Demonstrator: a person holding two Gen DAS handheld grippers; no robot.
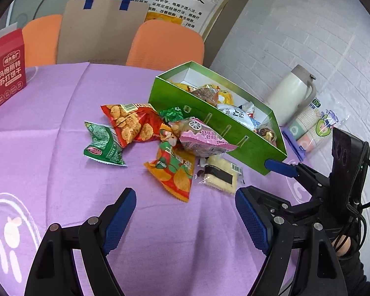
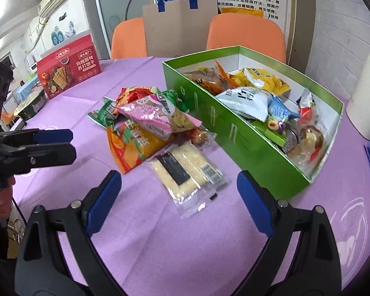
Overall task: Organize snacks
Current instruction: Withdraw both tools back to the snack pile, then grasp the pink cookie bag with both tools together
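Both the left tongs (image 1: 185,212) and right tongs (image 2: 178,197) gape wide, empty, facing loose snack packets (image 1: 140,125) beside the green box (image 2: 234,133).

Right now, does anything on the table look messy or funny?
Yes. A heap of snack packets lies jumbled on the purple tablecloth beside the green box, not in it. The pink packet leans against the box's wall. Nothing looks torn or spilled.

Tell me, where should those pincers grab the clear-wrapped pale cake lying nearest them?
Probably across its short width, coming from above. The pale cake packet lies flat on the cloth, apart from the pile, right in front of the open right gripper; its crimped ends look flimsy.
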